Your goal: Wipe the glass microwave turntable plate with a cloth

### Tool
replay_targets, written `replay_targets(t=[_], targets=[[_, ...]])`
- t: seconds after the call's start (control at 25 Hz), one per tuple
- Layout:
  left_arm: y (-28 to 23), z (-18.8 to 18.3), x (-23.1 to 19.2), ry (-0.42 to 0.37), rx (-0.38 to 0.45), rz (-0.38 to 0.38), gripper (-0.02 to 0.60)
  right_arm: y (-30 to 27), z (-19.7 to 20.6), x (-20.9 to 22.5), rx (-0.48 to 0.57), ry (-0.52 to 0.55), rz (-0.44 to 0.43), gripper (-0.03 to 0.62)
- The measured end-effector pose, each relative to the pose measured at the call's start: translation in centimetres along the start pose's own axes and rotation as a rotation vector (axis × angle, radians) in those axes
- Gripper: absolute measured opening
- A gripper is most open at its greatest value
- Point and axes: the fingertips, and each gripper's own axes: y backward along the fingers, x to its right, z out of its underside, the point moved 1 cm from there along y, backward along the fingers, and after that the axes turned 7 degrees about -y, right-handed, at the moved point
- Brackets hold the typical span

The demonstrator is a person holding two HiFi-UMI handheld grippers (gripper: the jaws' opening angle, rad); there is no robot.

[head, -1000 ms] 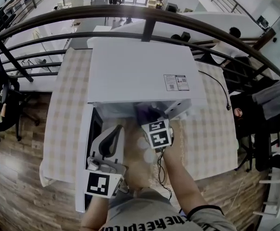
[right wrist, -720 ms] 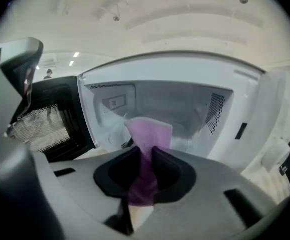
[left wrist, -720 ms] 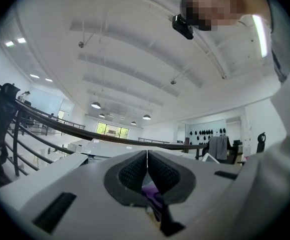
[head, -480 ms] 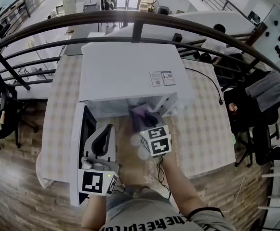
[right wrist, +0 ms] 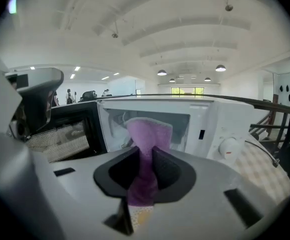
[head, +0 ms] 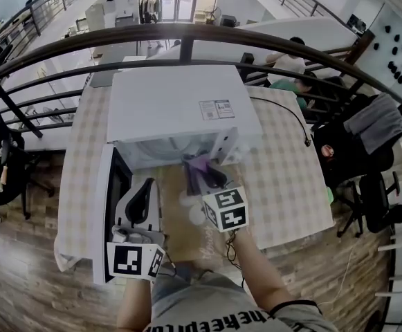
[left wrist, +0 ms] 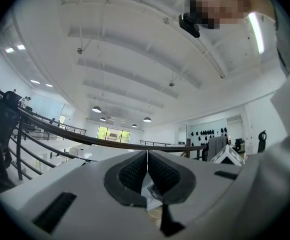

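Purple cloth (right wrist: 147, 131) is pinched upright in the right tongs (right wrist: 145, 152), just in front of the open white microwave (head: 180, 109) on the checked worktop (head: 290, 185), at the centre of the head view. Lower left there, by the swung-out door (head: 114, 192), the left tongs (left wrist: 147, 156) are pressed together on nothing.

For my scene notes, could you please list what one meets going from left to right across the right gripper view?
In order: open microwave door → purple cloth → microwave knob → checked tablecloth.
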Motion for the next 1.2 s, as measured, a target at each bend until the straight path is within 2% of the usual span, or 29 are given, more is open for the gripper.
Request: replay_targets(t=[1.2], targets=[[2.8,-3.0,6.7,-0.005,0.032,0.057,0.009,15.3,-4.8,0.5,0.286,-0.013,0.019,0.083]])
